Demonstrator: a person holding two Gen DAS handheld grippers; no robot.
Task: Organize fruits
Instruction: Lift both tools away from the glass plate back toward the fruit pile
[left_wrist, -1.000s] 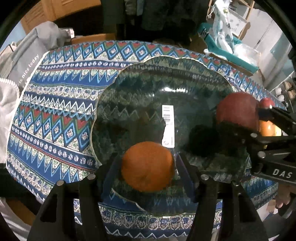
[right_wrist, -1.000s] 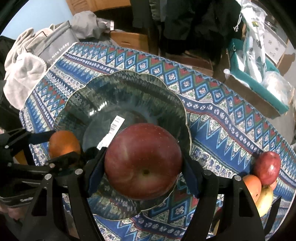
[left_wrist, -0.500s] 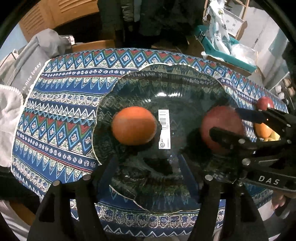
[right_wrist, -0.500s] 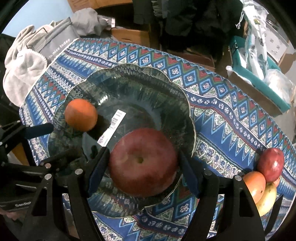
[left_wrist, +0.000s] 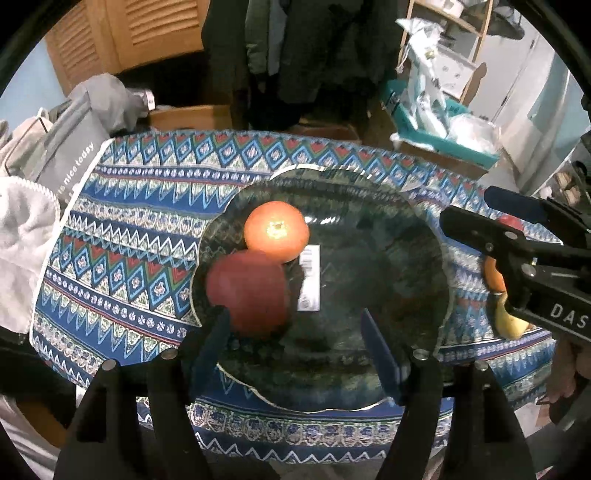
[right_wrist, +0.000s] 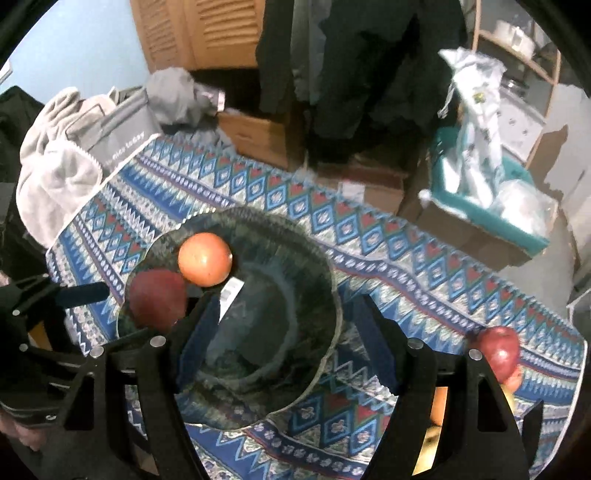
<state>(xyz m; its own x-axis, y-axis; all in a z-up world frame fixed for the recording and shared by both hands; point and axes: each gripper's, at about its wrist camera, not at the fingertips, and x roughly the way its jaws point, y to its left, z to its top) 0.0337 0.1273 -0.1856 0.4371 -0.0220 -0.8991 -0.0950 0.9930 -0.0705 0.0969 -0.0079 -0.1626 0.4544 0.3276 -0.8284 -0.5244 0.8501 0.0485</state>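
Cluttered with boxes, hanging coats and a heap of grey laundry, the room rings a tabletop under a blue zigzag cloth, and both my tools hover above it.

My left fingers are spreading, with nothing between them; the red apple sits just beyond the left pad, inside the glass bowl, touching the orange behind it. My right fingers stand apart and hold nothing, with bare glass at the bowl's middle showing between them.

Two fruits are in the bowl, so I judge that part done. What remains lies off to my right: another red apple near the tabletop's right edge, with an orange fruit and a yellow one beside it, partly hidden behind my right tool. That cluster sits just outside my right finger and well apart from the bowl, so the right hand is plainly the nearer one. In the left view the same pile peeks out behind the right tool, across the bowl from my left hand. I would swing right for the apple, which stands clearest of the pile.
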